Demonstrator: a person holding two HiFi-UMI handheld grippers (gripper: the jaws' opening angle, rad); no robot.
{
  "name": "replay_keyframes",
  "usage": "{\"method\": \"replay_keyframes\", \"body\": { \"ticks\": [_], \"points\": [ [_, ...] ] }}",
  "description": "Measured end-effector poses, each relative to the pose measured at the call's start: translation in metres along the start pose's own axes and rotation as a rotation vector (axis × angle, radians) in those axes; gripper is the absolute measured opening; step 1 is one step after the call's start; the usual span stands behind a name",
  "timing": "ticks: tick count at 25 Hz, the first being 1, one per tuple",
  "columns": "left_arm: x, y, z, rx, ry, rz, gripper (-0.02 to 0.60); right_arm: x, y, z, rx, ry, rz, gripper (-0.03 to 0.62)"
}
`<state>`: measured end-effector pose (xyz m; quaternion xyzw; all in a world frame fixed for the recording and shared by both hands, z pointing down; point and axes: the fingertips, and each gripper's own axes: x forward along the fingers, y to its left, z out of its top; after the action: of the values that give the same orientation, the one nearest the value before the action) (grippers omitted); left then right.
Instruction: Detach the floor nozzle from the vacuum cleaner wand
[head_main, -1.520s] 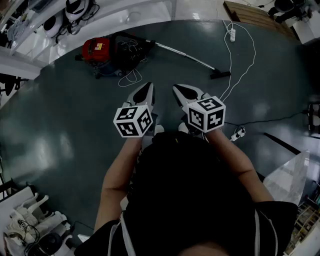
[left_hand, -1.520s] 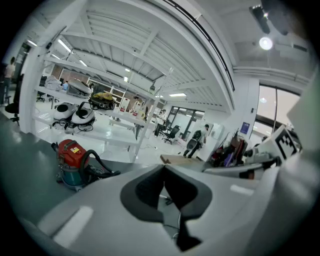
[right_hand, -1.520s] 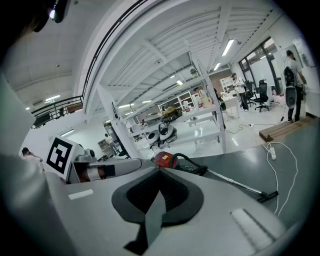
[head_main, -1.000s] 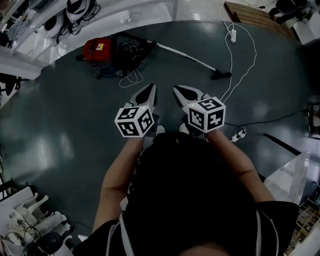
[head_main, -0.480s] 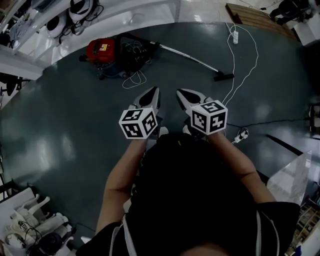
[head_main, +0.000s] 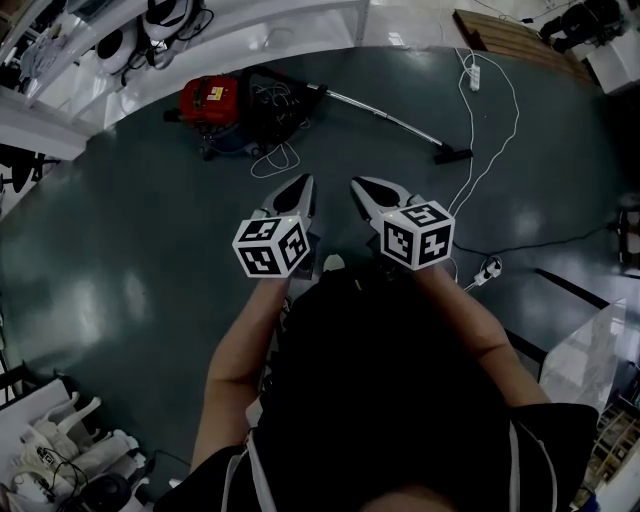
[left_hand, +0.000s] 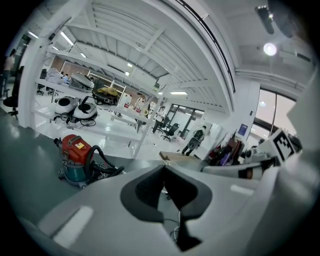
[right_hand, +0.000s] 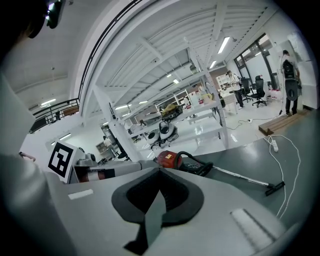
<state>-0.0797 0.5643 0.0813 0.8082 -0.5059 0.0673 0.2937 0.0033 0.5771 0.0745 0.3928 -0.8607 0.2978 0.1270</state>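
A red canister vacuum (head_main: 210, 103) lies on the dark floor at the far left, its black hose coiled beside it. Its metal wand (head_main: 385, 117) runs right along the floor to the small black floor nozzle (head_main: 452, 154). My left gripper (head_main: 299, 186) and right gripper (head_main: 361, 188) are both shut and empty, held side by side in front of me, well short of the wand. The right gripper view shows the vacuum (right_hand: 170, 159), the wand (right_hand: 240, 176) and the nozzle (right_hand: 275, 188). Only the vacuum (left_hand: 75, 156) appears in the left gripper view.
A white power cord (head_main: 490, 110) with a strip trails across the floor right of the nozzle, ending in a plug (head_main: 487, 268). A wooden pallet (head_main: 500, 28) lies at the far right. White benches (head_main: 200, 40) line the far edge. A person (left_hand: 194, 140) stands in the distance.
Both grippers have moved forward together toward the vacuum, which now sits slightly lower and nearer in the head view. Both jaws stayed shut.
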Motion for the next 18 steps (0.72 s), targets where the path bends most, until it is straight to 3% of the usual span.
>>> {"method": "replay_keyframes", "body": {
  "ticks": [8,18],
  "points": [
    [0.005,0.022,-0.001,-0.02,0.021,0.012,0.009,0.014,-0.005,-0.002,0.03,0.016,-0.016,-0.003],
    [0.067,0.028,0.029,-0.011,0.023,0.035,0.009,0.049,-0.055,0.038,0.036,0.018,0.01,-0.003]
  ]
}}
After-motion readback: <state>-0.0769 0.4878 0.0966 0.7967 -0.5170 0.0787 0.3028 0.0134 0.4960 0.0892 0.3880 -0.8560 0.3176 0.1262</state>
